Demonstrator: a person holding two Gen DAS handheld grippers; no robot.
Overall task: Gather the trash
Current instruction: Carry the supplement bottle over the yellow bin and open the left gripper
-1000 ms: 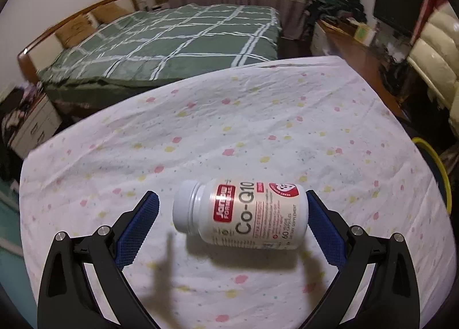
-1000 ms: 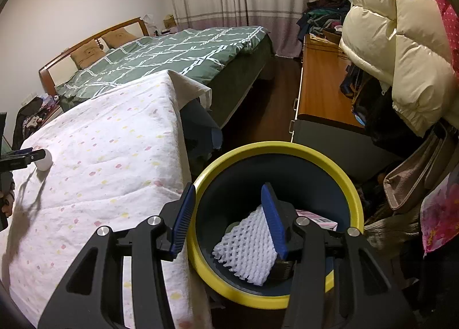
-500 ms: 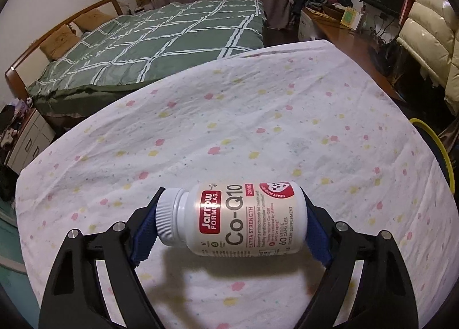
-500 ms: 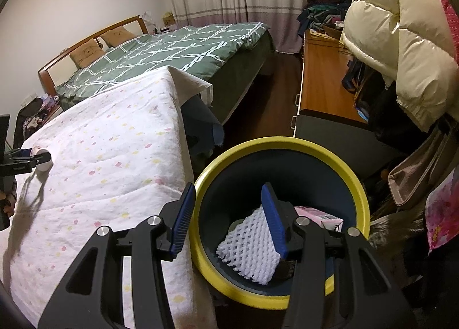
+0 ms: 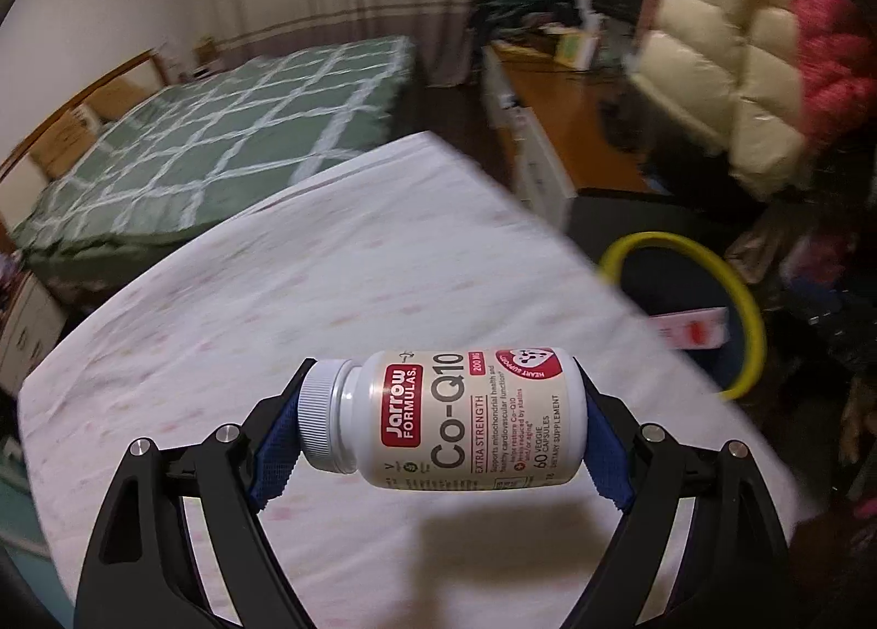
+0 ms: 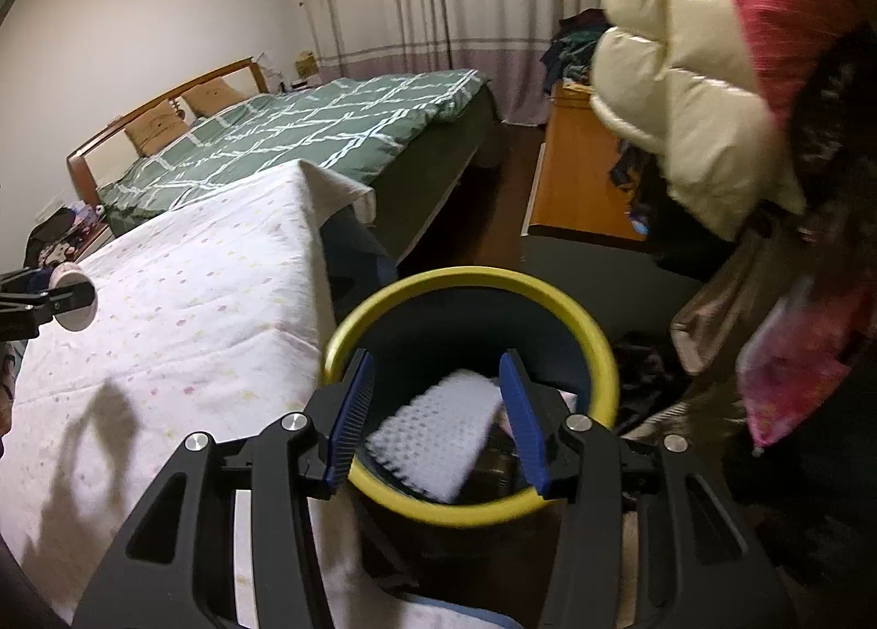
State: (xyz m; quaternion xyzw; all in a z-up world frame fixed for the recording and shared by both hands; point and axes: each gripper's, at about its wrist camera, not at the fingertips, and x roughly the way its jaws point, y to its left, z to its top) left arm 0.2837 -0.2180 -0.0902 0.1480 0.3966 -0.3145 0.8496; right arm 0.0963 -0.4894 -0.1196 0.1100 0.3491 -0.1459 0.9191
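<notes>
My left gripper (image 5: 444, 445) is shut on a white Co-Q10 supplement bottle (image 5: 460, 420), one blue pad on its cap and one on its base. It holds the bottle sideways above the dotted white bedsheet (image 5: 329, 289). The yellow-rimmed dark bin (image 5: 740, 300) stands off the bed's right edge with a pink-and-white box (image 5: 690, 327) inside. In the right wrist view my right gripper (image 6: 438, 409) hovers open over the bin (image 6: 471, 278), with nothing between its fingers and a white foam net (image 6: 433, 437) below. The left gripper (image 6: 49, 294) and the bottle (image 6: 77, 302) show at the far left.
A green plaid bed (image 6: 307, 135) lies beyond the sheet. A wooden cabinet (image 6: 581, 190) stands behind the bin. A cream puffy jacket (image 6: 674, 97) and pink clothing (image 6: 789, 366) hang close on the right, with bags and clutter under them.
The left gripper closed on the bottle, lifted it off the sheet and swung it right towards the bin. The right gripper shifted a little over the bin.
</notes>
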